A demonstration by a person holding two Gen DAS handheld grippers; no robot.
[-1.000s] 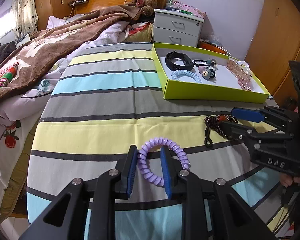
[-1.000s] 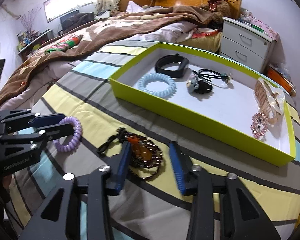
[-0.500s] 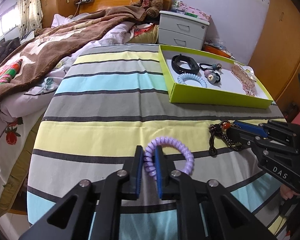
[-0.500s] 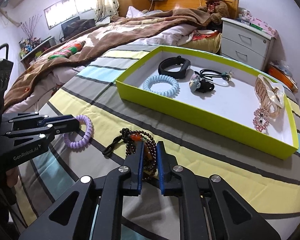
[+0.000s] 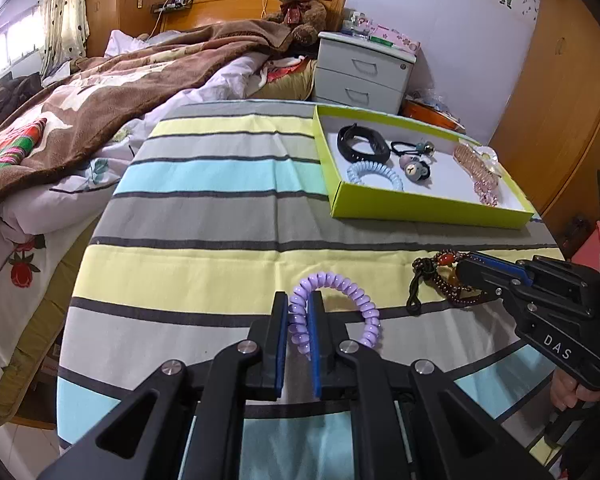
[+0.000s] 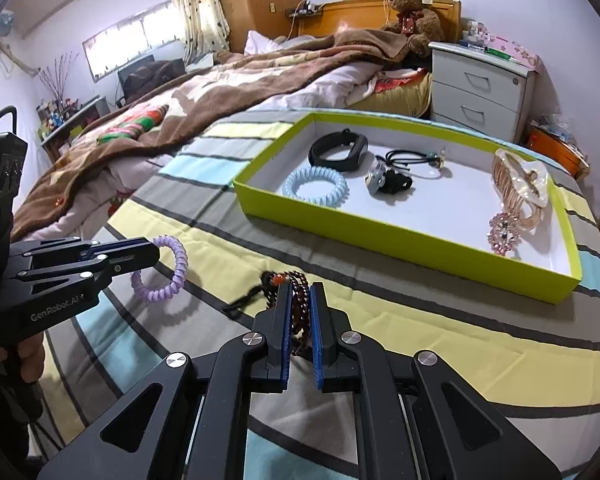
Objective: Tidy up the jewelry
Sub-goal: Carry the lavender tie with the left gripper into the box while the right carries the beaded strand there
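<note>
My left gripper (image 5: 298, 300) is shut on a purple spiral hair tie (image 5: 352, 288), pinching the coil's left side just above the striped cloth (image 5: 204, 208). From the right wrist view the same left gripper (image 6: 152, 250) holds the purple hair tie (image 6: 168, 276). My right gripper (image 6: 299, 292) is shut on a dark brown bead bracelet (image 6: 298, 308) with an orange bead and a black cord. In the left wrist view that right gripper (image 5: 466, 270) grips the bead bracelet (image 5: 444, 276). The lime green tray (image 6: 400, 236) lies beyond both.
The tray holds a blue spiral hair tie (image 6: 315, 186), a black band (image 6: 338, 152), black hair ties with charms (image 6: 396, 172) and pink hair clips (image 6: 516, 200). A bed with a brown blanket (image 6: 220, 92), a teddy bear (image 6: 414, 12) and a white nightstand (image 6: 480, 88) stand behind.
Both grippers closed from open onto their items: the left onto the purple hair tie, the right onto the bead bracelet. Both pieces now look lifted slightly off the cloth.
</note>
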